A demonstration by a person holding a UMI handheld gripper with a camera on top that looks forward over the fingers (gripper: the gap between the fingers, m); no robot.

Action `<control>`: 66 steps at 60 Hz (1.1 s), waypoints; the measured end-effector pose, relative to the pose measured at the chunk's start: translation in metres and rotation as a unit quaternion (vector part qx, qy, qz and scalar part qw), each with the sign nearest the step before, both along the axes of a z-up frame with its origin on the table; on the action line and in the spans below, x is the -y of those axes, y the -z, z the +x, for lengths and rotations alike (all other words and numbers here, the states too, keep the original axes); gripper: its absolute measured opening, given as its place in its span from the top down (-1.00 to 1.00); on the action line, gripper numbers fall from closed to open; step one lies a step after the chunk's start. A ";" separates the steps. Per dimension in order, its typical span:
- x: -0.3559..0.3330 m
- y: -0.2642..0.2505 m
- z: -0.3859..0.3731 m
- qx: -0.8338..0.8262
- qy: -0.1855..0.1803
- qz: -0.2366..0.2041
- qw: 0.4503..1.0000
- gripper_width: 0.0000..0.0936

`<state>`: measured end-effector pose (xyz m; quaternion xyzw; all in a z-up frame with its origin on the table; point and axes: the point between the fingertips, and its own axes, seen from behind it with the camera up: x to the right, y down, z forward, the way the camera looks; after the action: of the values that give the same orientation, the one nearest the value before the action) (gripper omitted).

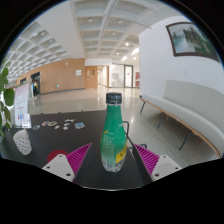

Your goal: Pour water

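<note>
A green plastic bottle (113,135) with a dark cap and a yellow-green label stands upright on the dark table (60,140). It stands between my gripper's (112,152) two fingers. The left pink pad (80,154) and the right pink pad (146,158) flank the bottle's lower half, with a small gap showing at each side. The gripper is open. The bottle's base rests on the table just ahead of the finger roots.
A white patterned cup (22,141) stands on the table to the left of the fingers. Several small objects (55,125) lie farther back on the table. A plant (6,95) is at far left. A white bench (185,112) runs along the right wall of the hall.
</note>
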<state>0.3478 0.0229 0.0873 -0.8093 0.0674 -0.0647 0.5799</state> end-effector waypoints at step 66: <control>-0.083 -0.247 -0.199 0.806 0.009 0.105 0.583 0.13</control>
<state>0.1493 0.1063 0.3345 -0.3584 -0.4134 -0.6881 0.4766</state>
